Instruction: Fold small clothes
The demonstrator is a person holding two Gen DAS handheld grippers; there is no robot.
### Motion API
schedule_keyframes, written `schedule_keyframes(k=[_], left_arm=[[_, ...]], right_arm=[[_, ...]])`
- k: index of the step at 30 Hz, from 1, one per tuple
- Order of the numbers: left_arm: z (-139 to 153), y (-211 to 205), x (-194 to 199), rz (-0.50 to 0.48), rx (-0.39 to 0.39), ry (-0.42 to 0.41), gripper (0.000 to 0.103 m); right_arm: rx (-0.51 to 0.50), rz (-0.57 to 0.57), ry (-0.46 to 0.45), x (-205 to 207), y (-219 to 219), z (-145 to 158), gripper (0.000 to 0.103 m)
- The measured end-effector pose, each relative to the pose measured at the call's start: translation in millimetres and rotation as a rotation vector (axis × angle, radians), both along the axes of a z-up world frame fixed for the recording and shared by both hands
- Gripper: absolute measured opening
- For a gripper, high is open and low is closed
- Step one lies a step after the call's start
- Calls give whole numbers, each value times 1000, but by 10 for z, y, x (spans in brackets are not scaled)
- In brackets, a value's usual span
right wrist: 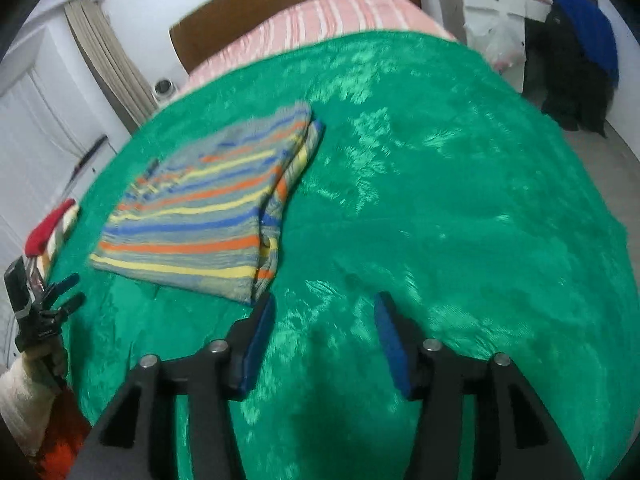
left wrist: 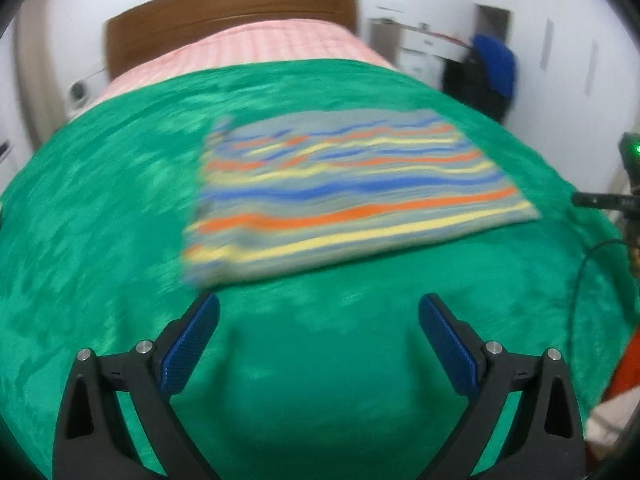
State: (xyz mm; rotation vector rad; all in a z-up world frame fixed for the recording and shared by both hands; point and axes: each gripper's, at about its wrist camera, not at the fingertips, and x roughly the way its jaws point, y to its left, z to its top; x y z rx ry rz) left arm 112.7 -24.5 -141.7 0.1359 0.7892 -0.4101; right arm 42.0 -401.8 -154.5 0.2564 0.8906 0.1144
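Observation:
A folded striped garment (left wrist: 340, 196) in grey, blue, orange and yellow lies flat on the green blanket (left wrist: 120, 220). My left gripper (left wrist: 320, 312) hovers just short of the garment's near edge, open wide, with only blanket between its blue pads. In the right wrist view the same garment (right wrist: 208, 208) lies to the upper left of my right gripper (right wrist: 324, 312), which stands open over bare blanket (right wrist: 460, 200), its left pad close to the garment's near corner. The left gripper (right wrist: 71, 290) shows at the left edge, held by a hand in a white sleeve.
A red and striped cloth (right wrist: 52, 224) lies at the blanket's left edge. Beyond the blanket are a pink striped bedcover (left wrist: 280, 44) and a brown headboard (left wrist: 224, 12). Dark and blue clothes (right wrist: 580, 60) hang by the wall at the right. A black cable (left wrist: 580, 280) runs over the blanket's right side.

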Motion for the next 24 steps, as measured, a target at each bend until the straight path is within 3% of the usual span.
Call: schedule_keyframes(k=[4, 14, 17, 21, 24], left_arm=[[90, -455, 9, -85, -17, 6, 100], [157, -1624, -51, -317, 62, 1, 97], [50, -1992, -64, -379, 122, 11, 88], [-159, -2382, -47, -450, 155, 52, 83], [-269, -2664, -31, -498, 202, 33, 81]], right_arm=[[-52, -8, -91, -228, 28, 105, 61], [-40, -45, -143, -428, -116, 175, 62], [-36, -55, -152, -420, -192, 202, 62], [-56, -51, -161, -346, -310, 284, 62], [-43, -33, -167, -203, -448, 352, 63]])
